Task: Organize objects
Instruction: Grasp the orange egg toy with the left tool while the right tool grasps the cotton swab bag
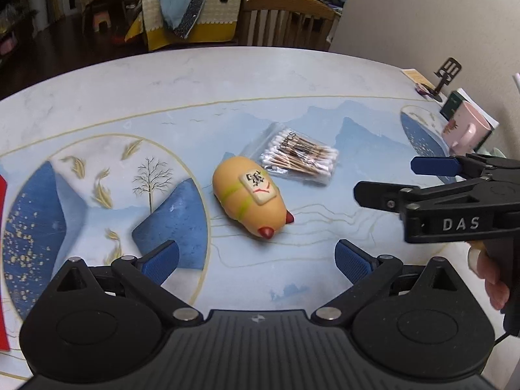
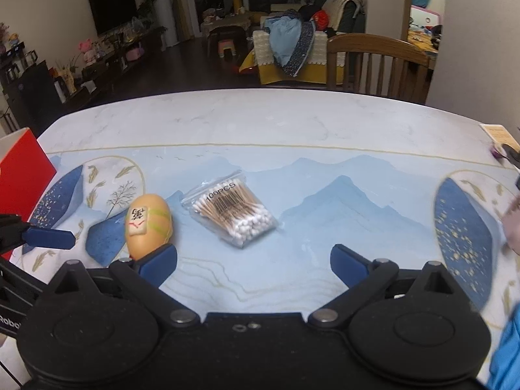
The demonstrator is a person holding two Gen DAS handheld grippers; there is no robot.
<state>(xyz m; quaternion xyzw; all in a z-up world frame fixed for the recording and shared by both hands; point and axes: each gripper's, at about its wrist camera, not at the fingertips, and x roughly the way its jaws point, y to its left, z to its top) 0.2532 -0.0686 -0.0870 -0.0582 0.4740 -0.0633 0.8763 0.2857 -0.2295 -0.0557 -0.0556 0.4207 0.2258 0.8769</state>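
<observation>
The bag of cotton swabs [image 2: 231,215] carries a barcode and the print "100PCS"; it lies flat on the table [image 2: 292,123], ahead of the right gripper [image 2: 253,261] and slightly toward its left finger. The tan toy [image 1: 248,200], a rounded body with two dark red feet and yellow-green bands, bears a cream tile with a black Chinese character and a red mark. It sits straight ahead of the left gripper [image 1: 256,261], just beyond its fingertips, with the swab bag close behind it and apart from it. In the right wrist view the toy is partly hidden behind the right gripper's left finger. The right gripper's side reads "DAS" in the left wrist view.

Both grippers hover with their jaws spread wide, holding nothing.

A red box [image 2: 22,175] stands at the table's left edge, left of both grippers. A pink mug [image 1: 466,126] and a dark phone stand [image 1: 447,76] sit near the wall, far right of the left gripper. Bare tabletop stretches ahead of the right gripper and to its right, up to the far edge by a wooden chair [image 2: 377,61]
</observation>
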